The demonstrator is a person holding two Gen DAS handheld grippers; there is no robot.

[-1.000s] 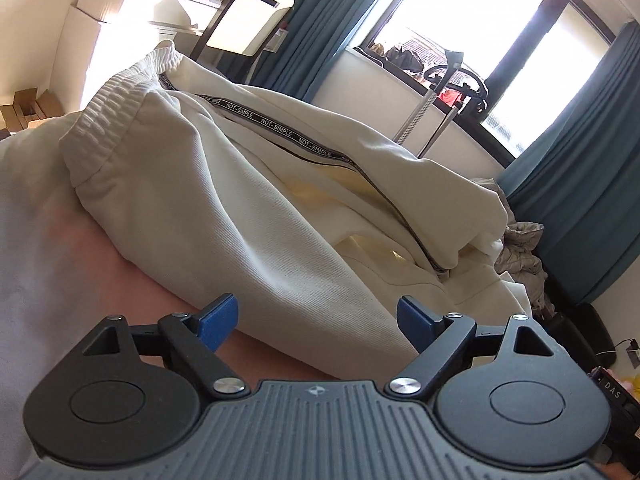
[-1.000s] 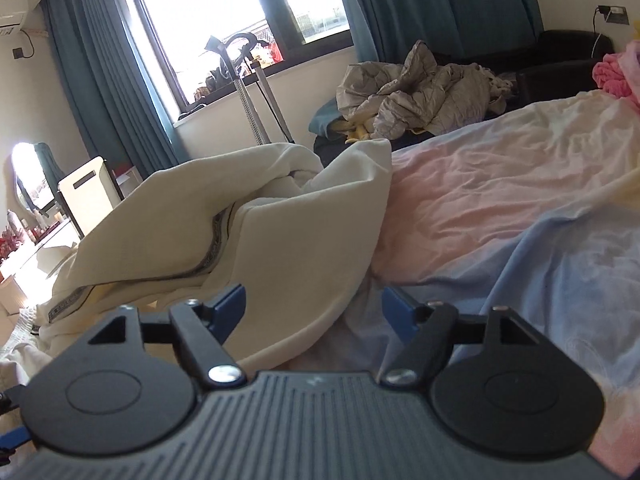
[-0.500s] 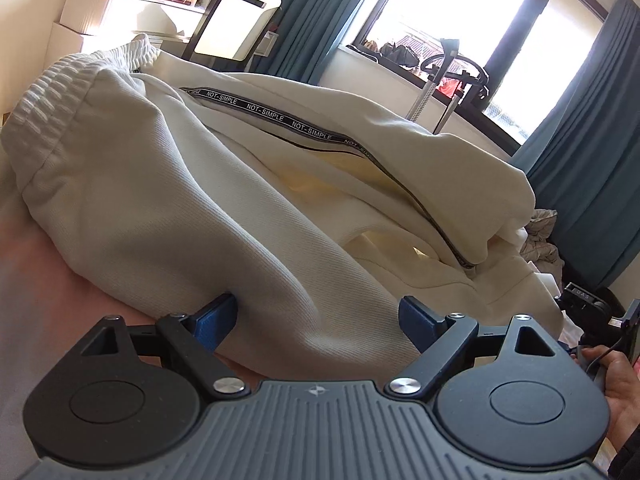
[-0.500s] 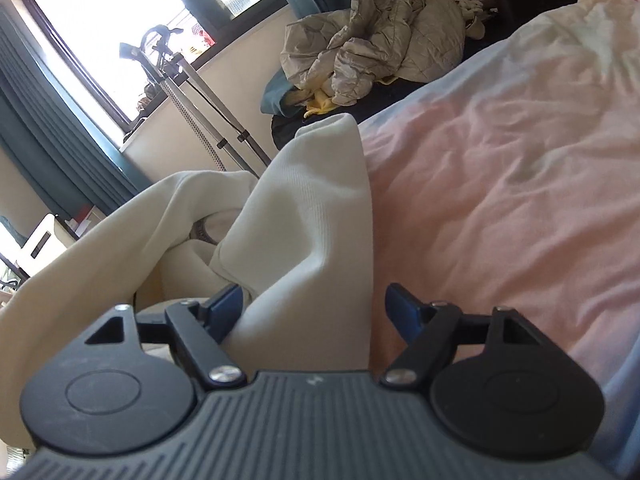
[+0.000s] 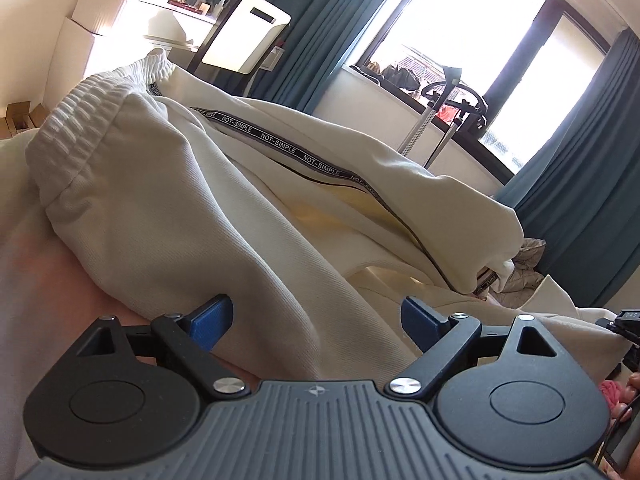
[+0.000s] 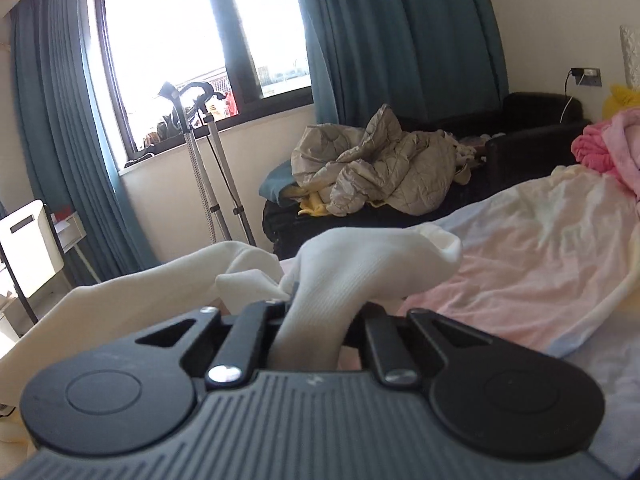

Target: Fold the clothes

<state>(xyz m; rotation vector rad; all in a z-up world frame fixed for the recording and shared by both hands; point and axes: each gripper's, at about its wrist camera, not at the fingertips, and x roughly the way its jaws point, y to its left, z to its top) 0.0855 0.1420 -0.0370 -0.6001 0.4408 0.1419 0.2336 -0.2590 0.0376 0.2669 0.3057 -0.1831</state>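
Note:
Cream sweatpants (image 5: 224, 208) with a ribbed waistband (image 5: 88, 116) and a black "NOT-SIMPLE" side stripe (image 5: 280, 148) lie crumpled on the bed. My left gripper (image 5: 316, 320) is open, its blue pads (image 5: 212, 320) on either side of a fold of the pants near the waist. My right gripper (image 6: 316, 316) is shut on a bunched end of the cream pants (image 6: 360, 260), which rises from between its fingers; the pads are hidden by the cloth.
The bed sheet (image 6: 520, 264) is pink and pale blue. A black sofa with a grey quilted jacket (image 6: 380, 176) stands by the window. A garment steamer pole (image 6: 200, 168), teal curtains (image 6: 60, 140), a white appliance (image 5: 244, 32) and pink bedding (image 6: 612, 148) surround the bed.
My right gripper has closed on the pants' end and lifted it, tilting its view up. My left gripper has drawn back slightly and stays open around the fold.

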